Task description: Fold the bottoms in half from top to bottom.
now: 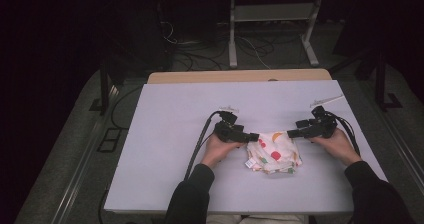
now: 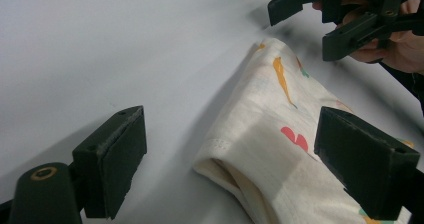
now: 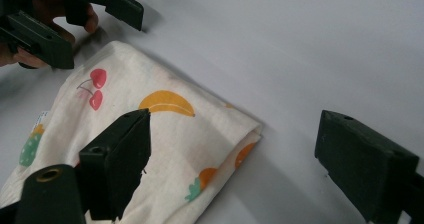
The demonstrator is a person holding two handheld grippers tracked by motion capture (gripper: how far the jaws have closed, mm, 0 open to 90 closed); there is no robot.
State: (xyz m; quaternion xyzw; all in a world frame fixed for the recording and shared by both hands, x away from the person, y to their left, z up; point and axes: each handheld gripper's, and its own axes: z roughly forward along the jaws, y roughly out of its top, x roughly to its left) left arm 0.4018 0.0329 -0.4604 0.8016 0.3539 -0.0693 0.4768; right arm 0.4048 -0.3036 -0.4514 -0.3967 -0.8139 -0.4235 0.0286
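Two grippers flank a folded fruit-print cloth on a white table.

The cloth lies right of centre in the high view, lower half of the frame. The left gripper sits at its upper left corner, the right gripper at its upper right corner. Each gripper's own view shows its jaws spread wide apart, holding nothing, with the cloth's corner lying between them on the table.
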